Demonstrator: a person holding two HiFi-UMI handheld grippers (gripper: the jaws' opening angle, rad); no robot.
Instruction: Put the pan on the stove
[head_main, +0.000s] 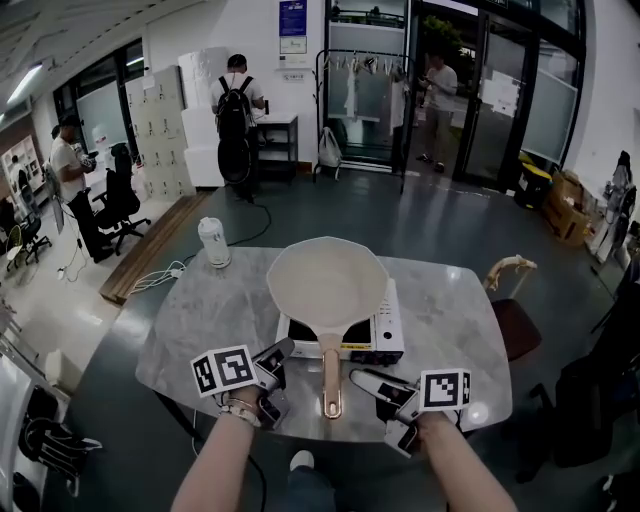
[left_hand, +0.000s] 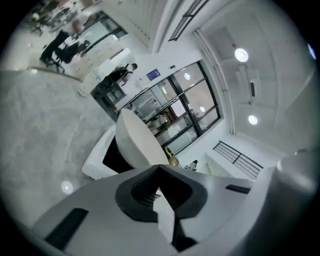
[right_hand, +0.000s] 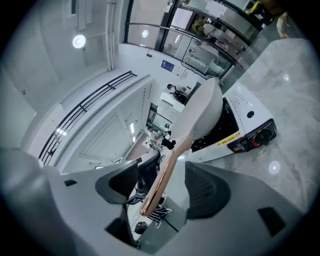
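A cream pan (head_main: 325, 283) sits on the white portable stove (head_main: 388, 330), and its copper-toned handle (head_main: 331, 380) points toward me over the table's front edge. My left gripper (head_main: 283, 350) is just left of the handle, jaws shut with nothing between them. In its own view the left gripper (left_hand: 159, 172) faces the pan (left_hand: 140, 140) and stove (left_hand: 97, 160). My right gripper (head_main: 360, 378) is just right of the handle, jaws open. In the right gripper view the handle (right_hand: 162, 180) runs through the gap of the right gripper (right_hand: 162, 186); neither pad touches it.
The stove stands on a round marble table (head_main: 200, 320). A white jar (head_main: 213, 242) is at the table's far left. A chair (head_main: 515, 325) is at the right of the table. People stand and sit far behind, by the lockers and glass doors.
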